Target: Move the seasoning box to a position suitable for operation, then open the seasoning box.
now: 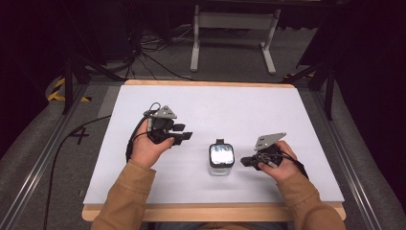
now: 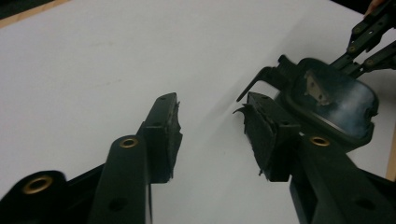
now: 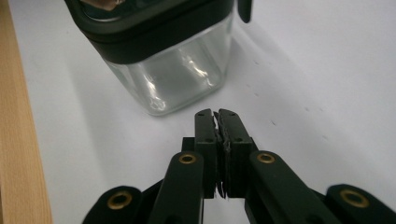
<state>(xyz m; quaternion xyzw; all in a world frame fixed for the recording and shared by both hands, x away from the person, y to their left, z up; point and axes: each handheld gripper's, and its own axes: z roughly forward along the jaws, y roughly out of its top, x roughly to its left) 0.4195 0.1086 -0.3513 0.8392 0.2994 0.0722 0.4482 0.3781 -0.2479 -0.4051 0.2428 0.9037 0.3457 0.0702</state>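
Jar [image 1: 221, 160] upright on table [image 1: 287, 110], lidded | my left gripper [image 1: 184, 132] fingers apart, empty | my right gripper [image 1: 245, 161] fingers together, just beside jar.

A dark "4" is marked on the grey floor [image 1: 57, 158] left of the table [image 1: 143, 191].

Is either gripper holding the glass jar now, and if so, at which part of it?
Nothing is held. The left gripper is open with only table between its pads. The right gripper is shut on nothing, just short of the glass jar.
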